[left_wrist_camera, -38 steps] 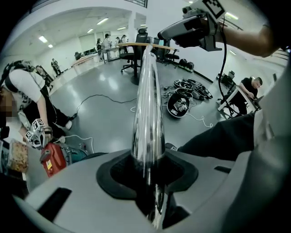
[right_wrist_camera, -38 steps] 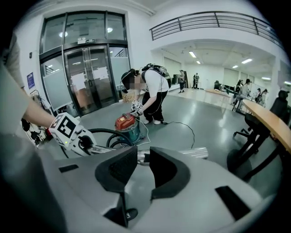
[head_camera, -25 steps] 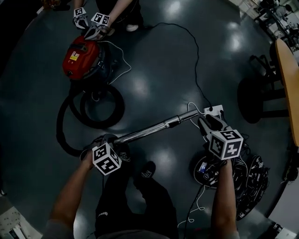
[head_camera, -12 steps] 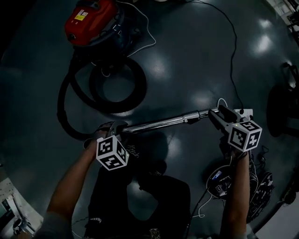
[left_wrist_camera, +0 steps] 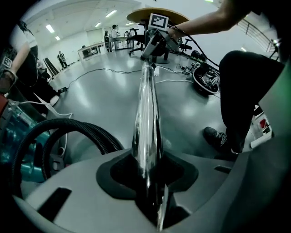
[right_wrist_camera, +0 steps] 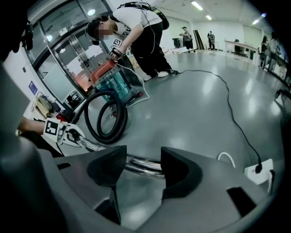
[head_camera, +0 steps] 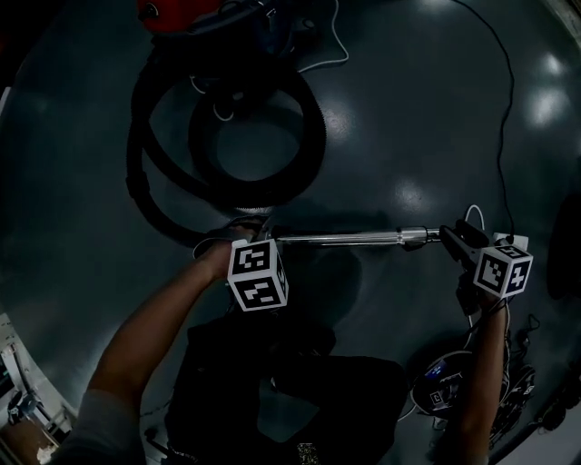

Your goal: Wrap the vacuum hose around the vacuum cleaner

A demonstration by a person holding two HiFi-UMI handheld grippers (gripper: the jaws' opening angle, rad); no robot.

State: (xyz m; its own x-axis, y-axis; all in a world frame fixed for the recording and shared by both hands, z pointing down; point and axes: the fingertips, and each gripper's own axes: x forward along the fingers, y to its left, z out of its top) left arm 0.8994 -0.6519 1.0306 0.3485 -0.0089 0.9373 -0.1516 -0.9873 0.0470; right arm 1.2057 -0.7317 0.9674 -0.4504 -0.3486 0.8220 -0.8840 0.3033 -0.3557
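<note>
Lowered since earlier, chrome vacuum tube [head_camera: 345,239] over glossy grey hall floor [head_camera: 408,118], left hand-held gripper [left_wrist_camera: 148,177] pinching it, right hand-held gripper [right_wrist_camera: 138,170] just opened, spread over it, black hose [head_camera: 300,154] coiled beside red vacuum cleaner [head_camera: 182,11].

The glossy dark grey floor [head_camera: 390,136] carries a red vacuum cleaner [head_camera: 182,11], and a black ribbed hose [head_camera: 313,136] rests in wide loops just beside it. A thin black cable [head_camera: 502,109] trails across the floor to a white power strip [right_wrist_camera: 259,172]. Near that lies a heap of dark cables [head_camera: 445,386].
</note>
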